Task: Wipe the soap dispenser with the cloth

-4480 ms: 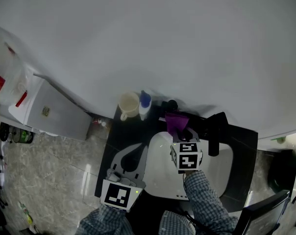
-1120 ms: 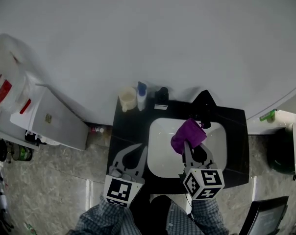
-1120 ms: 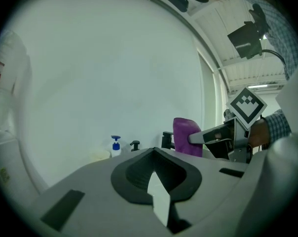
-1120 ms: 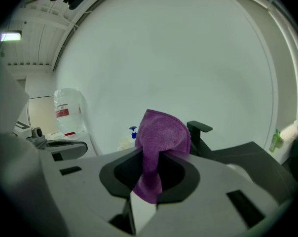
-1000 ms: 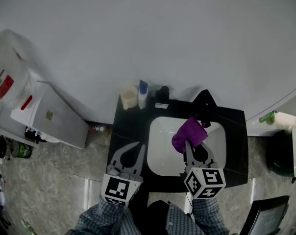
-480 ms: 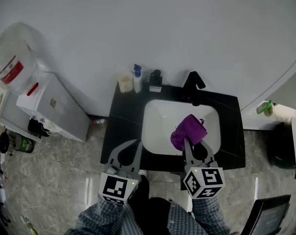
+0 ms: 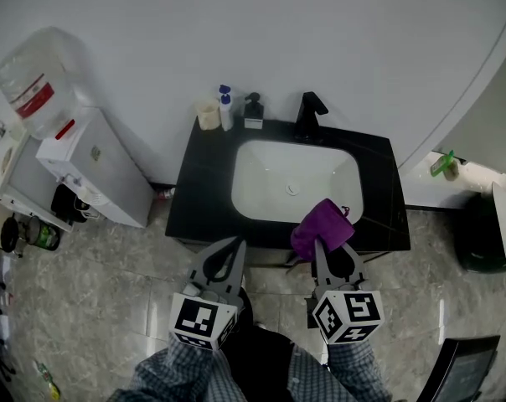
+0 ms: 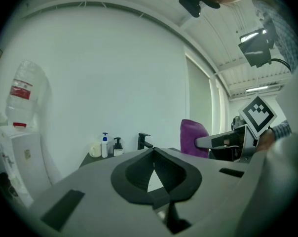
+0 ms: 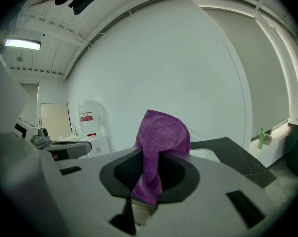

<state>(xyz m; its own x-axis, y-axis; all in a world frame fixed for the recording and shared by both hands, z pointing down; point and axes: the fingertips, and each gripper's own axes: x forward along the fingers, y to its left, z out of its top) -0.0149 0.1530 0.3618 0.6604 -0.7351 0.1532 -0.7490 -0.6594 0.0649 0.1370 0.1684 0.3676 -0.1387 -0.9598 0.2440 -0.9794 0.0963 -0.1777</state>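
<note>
Your right claw (image 9: 149,158) was clamped on the purple microfibre cloth (image 9: 162,131), which was pinched between the jaws and stood up above them in a folded hump. Your left claw (image 8: 153,153) was closed with its jaw tips together and nothing between them. You held the two claws side by side and apart, both in front of the black stone desk (image 7: 204,201) and above the grey marbled floor (image 7: 94,308), with the cloth over the desk's front edge.

The white oval sink basin (image 7: 270,182) was set into the middle of the desk, and the black square faucet (image 7: 308,114) stood behind it at the wall. The dark pump soap dispenser (image 7: 253,111) stood upright at the back of the desk, just to the left of the faucet and well apart from the cloth. Just beside it on the left were a white pump bottle with a blue top (image 7: 225,107) and a cream cup (image 7: 207,114). Left of the desk stood a white water cooler (image 7: 77,170) with a clear bottle on top.
</note>
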